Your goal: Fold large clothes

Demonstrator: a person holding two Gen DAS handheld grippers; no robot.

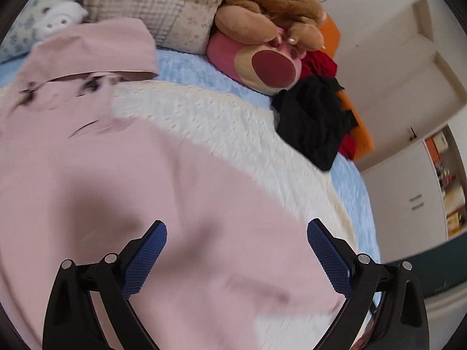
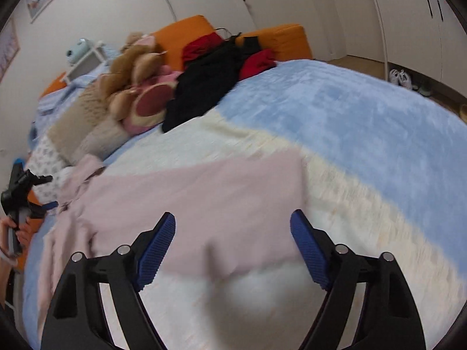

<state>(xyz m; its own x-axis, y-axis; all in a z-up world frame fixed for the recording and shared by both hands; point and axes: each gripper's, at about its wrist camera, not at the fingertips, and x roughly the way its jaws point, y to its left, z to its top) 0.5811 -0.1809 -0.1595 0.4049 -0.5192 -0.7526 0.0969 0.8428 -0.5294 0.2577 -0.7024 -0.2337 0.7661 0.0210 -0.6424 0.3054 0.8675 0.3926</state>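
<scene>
My left gripper (image 1: 236, 233) and right gripper (image 2: 233, 224) both hang spread wide, gripping nothing, over the pale pink fabric garment (image 1: 122, 180). It lies flat on the fluffy blue-and-cream bed blanket (image 2: 335, 116), its collar end toward the pillows.

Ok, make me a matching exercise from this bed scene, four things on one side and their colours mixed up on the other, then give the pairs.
Things:
1. garment under the left gripper
2. clothes heap
3. cushion behind the heap
4. teddy

Colours:
A. brown
B. pink
C. orange
D. black

Pairs: 1-B, 2-D, 3-C, 4-A
</scene>
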